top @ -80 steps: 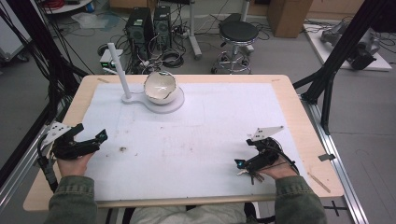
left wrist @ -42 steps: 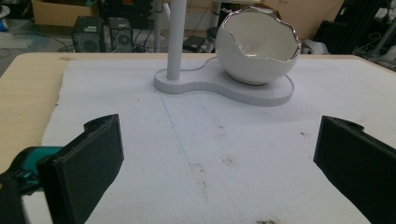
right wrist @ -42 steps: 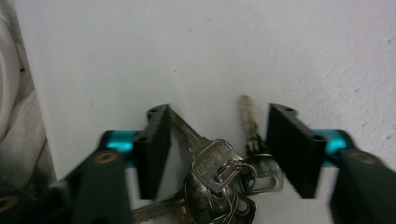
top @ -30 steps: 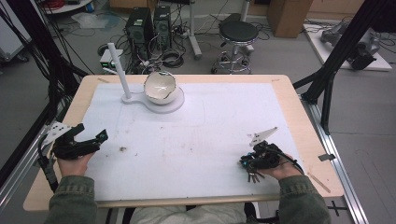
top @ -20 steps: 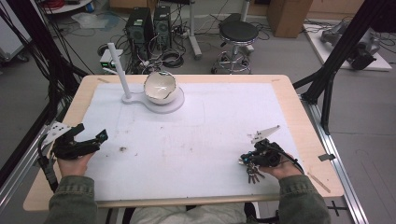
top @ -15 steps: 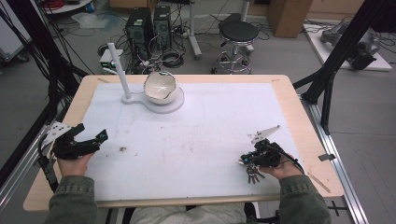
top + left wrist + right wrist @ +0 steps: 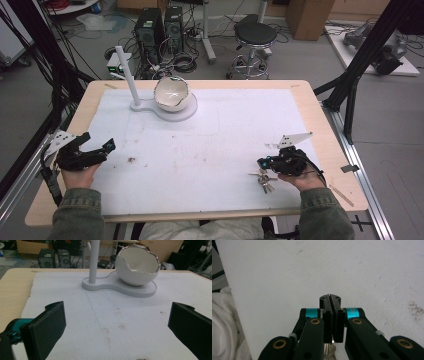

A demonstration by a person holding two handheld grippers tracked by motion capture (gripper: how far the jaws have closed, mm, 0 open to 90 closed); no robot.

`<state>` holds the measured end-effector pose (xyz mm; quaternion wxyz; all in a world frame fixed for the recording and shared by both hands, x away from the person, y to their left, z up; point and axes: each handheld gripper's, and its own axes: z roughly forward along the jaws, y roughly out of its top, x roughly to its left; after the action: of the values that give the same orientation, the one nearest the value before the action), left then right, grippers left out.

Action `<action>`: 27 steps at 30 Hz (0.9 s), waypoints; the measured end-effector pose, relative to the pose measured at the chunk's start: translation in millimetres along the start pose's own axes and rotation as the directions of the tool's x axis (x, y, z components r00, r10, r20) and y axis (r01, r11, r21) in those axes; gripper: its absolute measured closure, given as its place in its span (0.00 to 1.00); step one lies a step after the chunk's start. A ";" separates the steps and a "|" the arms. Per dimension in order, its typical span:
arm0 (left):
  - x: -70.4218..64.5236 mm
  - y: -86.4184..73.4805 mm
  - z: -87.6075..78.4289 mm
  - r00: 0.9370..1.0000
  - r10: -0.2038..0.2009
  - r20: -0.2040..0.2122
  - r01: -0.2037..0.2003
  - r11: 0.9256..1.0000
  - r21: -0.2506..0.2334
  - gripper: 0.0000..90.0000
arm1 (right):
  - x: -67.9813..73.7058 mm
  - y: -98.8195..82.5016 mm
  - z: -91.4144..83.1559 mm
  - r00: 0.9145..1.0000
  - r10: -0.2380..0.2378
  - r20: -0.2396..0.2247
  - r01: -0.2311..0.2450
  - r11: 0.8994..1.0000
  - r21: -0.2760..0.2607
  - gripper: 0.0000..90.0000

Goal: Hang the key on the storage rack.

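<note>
- Right claw (image 7: 261,163) has dipped from above the keys (image 7: 264,181) down onto them since the earliest high view, and its jaws have just been closing.
- We read it as clamped on the keys: in the right gripper view the pads (image 7: 327,315) meet with a thin metal edge between them and metal shows below.
- Keys lie on the white surface (image 7: 225,140), far from the egg-shaped bowl (image 7: 171,93), at our near right.
- Left claw (image 7: 97,150) is spread wide and empty, resting near the left of the bowl's base.
- Grasp looks done; lift and carry to the bowl, we judge, remain.
</note>
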<state>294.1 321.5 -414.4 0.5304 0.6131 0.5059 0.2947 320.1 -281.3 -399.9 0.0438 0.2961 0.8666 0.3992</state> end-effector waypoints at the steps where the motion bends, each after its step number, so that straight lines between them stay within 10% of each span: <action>1: 0.0 0.0 0.0 1.000 0.000 0.000 0.000 1.000 0.000 0.02 | -0.3 0.6 -1.3 1.000 0.003 -0.006 -0.003 1.000 -0.016 0.99; 27: -0.8 -0.7 0.1 1.000 -0.004 0.005 0.004 1.000 0.003 0.02 | -1.1 44.6 -3.1 0.995 0.009 -0.096 -0.027 0.982 -0.186 0.99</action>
<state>293.8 320.6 -415.0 0.5313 0.6136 0.5064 0.2912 341.4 -261.5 -365.9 0.0268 0.2791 0.8236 0.4930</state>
